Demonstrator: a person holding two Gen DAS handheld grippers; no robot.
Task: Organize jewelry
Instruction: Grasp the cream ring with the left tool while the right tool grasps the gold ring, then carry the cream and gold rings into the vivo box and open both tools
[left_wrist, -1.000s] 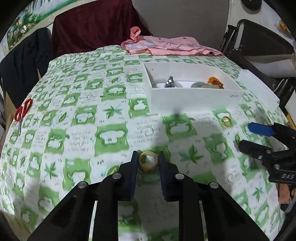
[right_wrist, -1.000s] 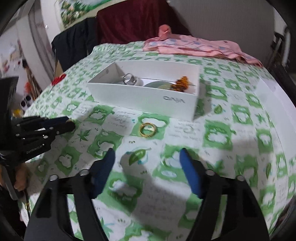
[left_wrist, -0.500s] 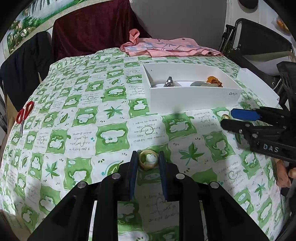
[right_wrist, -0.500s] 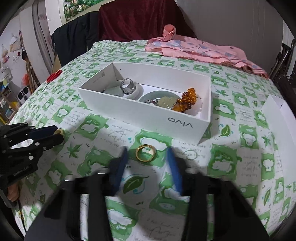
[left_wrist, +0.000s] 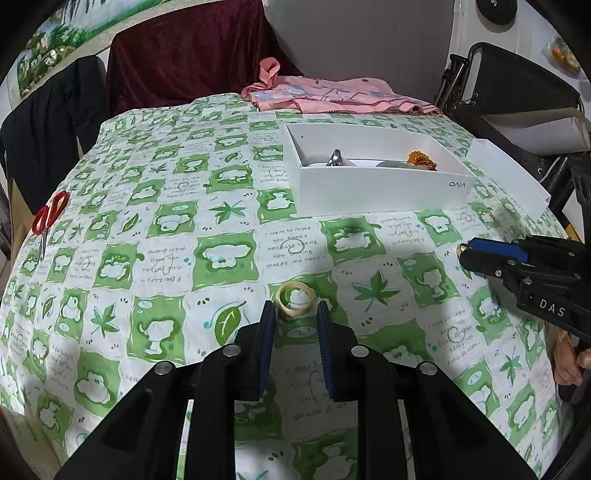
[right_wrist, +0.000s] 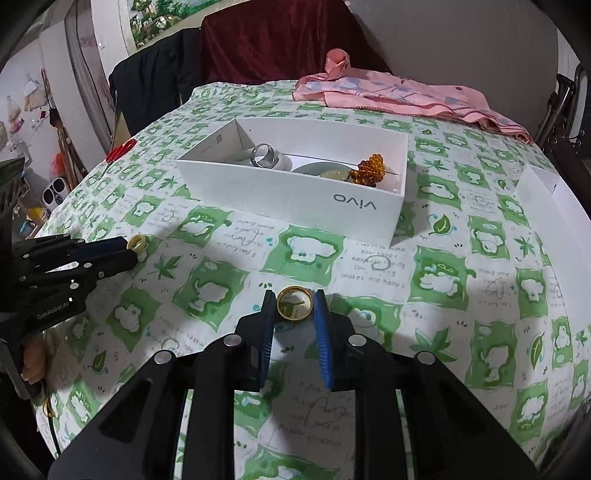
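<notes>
Counter, green-check cloth: 1. Carries everything below.
Pink cloth, far edge: 1.
White box, open top, mid-counter: 1. Long axis runs across both views. It lies ahead of both claws; your right claw looks the nearer, so that one prob. drops first.
Scissors, red, left edge: 1.
Left claw: pinching cream ring, low over the cloth.
Right claw: jaws have just been closing, now pinching gold ring, at cloth level.
In box: amber beads x1 bunch, silver ring x1, pale green piece beside beads, kind unclear.
Cream ring: 1.
Gold ring: 1.
Rings outside box: 2, one per claw.
</notes>
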